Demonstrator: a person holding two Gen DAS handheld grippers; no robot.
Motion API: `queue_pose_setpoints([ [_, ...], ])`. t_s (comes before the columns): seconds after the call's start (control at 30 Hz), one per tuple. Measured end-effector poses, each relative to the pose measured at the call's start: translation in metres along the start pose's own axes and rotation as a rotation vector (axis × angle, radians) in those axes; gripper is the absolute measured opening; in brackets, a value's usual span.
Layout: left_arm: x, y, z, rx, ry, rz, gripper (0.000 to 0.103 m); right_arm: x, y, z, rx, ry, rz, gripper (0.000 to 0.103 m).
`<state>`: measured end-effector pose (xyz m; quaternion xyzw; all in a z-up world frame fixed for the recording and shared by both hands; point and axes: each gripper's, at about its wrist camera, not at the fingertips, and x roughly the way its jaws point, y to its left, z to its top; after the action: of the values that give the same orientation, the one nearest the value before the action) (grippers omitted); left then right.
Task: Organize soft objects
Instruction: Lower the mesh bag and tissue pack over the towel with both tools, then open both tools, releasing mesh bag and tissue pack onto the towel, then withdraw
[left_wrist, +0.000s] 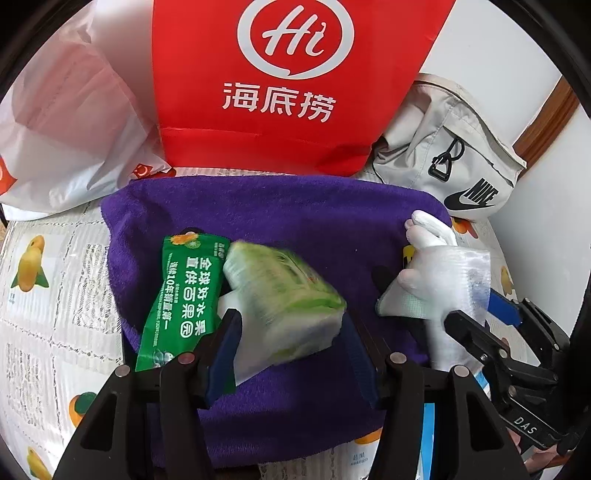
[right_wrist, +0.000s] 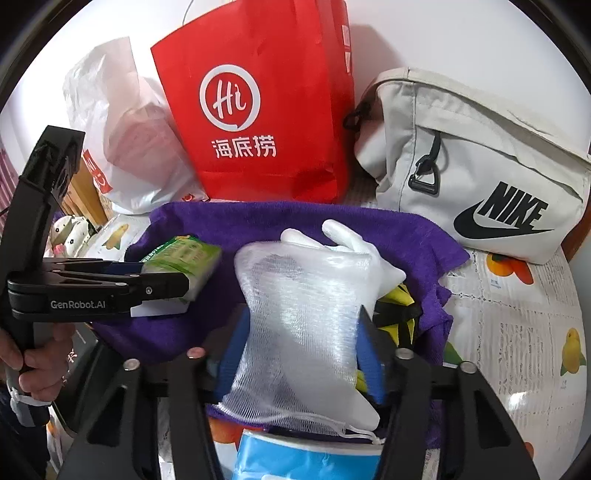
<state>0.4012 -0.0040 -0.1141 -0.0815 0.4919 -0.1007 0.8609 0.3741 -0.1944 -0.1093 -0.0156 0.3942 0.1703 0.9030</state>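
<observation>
The left gripper (left_wrist: 291, 354) stands part-spread around a green-and-white tissue pack (left_wrist: 284, 295); from the right wrist view the pack (right_wrist: 181, 258) sits between its fingers, though whether the pads actually press on it I cannot tell, and the pack is blurred in the left view. Just beside the pack, on its left, lies a flat green packet (left_wrist: 177, 295) printed with white characters. The right gripper (right_wrist: 303, 350) has its jaws parted, with a white mesh bag (right_wrist: 299, 321) between them, its sides close to both blue pads; whether they touch is not clear. A white glove-like shape (right_wrist: 351, 243) pokes out of the bag's far end. All of these lie on a purple towel (left_wrist: 295, 218) spread over a tablecloth (left_wrist: 48, 302) printed with fruit and text. A yellow-and-black thing (right_wrist: 399, 314) shows just right of the mesh bag on the towel, and something light blue (right_wrist: 306, 458) sits at the near edge below it. Behind the towel stand a red paper bag (left_wrist: 288, 92) with a white logo, a white plastic bag (left_wrist: 66, 129) to its left, and a pale grey Nike bag (right_wrist: 480, 173) to its right. A hand (right_wrist: 40, 362) grips the left gripper's handle.
</observation>
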Motion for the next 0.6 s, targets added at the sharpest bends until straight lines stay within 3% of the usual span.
queue_pose_setpoints([
  [0.1, -0.007, 0.0, -0.002, 0.0, -0.005, 0.009, 0.062, -0.008, -0.001, -0.001, 0.01, -0.015, -0.007, 0.067],
  [0.2, -0.018, -0.001, -0.004, 0.004, -0.022, 0.01, 0.063, -0.017, 0.0, -0.002, 0.014, -0.035, -0.017, 0.073],
  [0.6, -0.076, 0.005, -0.041, -0.006, -0.096, 0.013, 0.063, -0.074, 0.025, -0.028, 0.022, -0.092, -0.017, 0.073],
])
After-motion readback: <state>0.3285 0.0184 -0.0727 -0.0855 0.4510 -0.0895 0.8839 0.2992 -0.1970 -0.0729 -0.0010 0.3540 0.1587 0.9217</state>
